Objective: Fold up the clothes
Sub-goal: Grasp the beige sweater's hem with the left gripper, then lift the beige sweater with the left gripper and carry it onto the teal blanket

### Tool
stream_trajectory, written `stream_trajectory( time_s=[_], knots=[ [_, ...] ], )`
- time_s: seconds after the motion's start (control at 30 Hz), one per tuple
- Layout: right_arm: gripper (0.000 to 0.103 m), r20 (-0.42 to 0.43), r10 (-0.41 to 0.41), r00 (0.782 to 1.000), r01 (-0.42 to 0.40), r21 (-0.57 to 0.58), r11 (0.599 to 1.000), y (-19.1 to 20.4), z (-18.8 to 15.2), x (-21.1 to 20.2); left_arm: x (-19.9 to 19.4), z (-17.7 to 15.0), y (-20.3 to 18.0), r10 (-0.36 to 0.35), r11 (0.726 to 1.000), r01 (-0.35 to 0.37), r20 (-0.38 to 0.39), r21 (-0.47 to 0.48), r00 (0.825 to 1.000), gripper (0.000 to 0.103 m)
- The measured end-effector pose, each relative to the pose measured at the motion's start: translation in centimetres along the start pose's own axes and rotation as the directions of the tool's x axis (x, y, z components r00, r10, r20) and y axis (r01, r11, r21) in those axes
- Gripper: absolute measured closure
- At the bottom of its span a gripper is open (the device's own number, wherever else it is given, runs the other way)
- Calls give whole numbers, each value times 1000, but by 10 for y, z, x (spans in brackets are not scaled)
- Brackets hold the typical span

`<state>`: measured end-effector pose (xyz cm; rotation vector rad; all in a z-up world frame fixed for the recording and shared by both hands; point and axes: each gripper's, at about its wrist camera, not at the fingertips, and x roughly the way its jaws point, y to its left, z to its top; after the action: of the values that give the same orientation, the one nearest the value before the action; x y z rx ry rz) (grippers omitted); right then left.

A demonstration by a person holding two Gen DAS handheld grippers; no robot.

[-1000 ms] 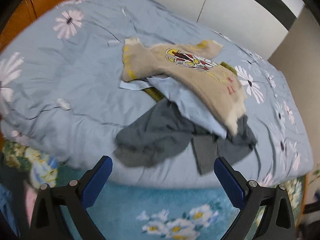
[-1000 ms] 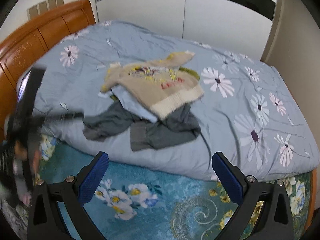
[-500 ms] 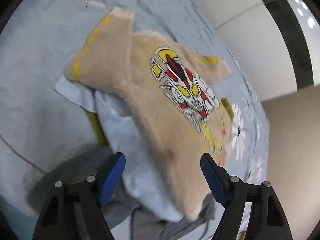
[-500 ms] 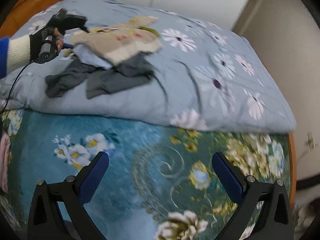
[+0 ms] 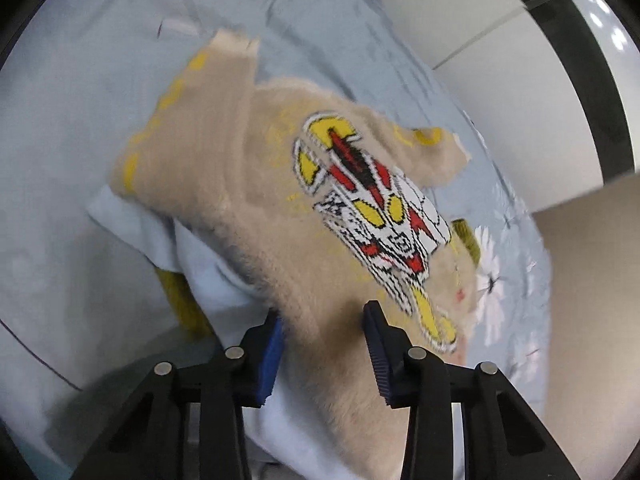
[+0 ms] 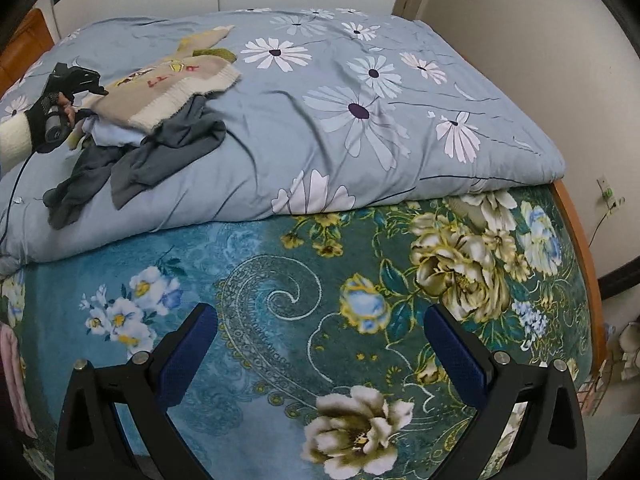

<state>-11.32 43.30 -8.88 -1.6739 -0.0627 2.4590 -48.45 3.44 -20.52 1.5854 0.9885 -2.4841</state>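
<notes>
In my left wrist view, the left claw (image 5: pixel 324 344) is half-closed around the fuzzy beige sweater with a red-yellow graphic (image 5: pixel 304 208), not yet pinching. In my right wrist view, the right claw (image 6: pixel 320 344) is wide and empty over the teal flowered blanket (image 6: pixel 280 292); the sweater lies at 10 o'clock on the pale blue daisy quilt (image 6: pixel 360 128).

The left gripper (image 5: pixel 323 330) has its jaws partly closed (a gap remains); the right gripper (image 6: pixel 320 342) hangs wide open.
</notes>
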Motion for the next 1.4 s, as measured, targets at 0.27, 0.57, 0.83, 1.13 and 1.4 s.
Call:
stream_trajectory(
  time_s=[0.27,0.57,0.83,1.13,1.4],
  knots=[
    [0,21,35,999,-34,-26,999,15,16,11,-15,-3,-27,45,980,-53,47,191,998,59],
    [0,42,95,995,-92,-76,993,45,35,17,-22,0,18,-259,957,263,47,-119,965,59],
    [0,59,133,989,-126,-112,986,65,47,17,-19,11,24,-373,905,373,41,-206,927,58],
    [0,30,140,990,-135,-137,981,72,44,21,-7,1,-2,-294,950,291,-11,-118,956,88],
    [0,50,129,990,-125,-89,988,59,46,13,-79,16,-65,-304,930,286,45,232,952,93]
  ],
)
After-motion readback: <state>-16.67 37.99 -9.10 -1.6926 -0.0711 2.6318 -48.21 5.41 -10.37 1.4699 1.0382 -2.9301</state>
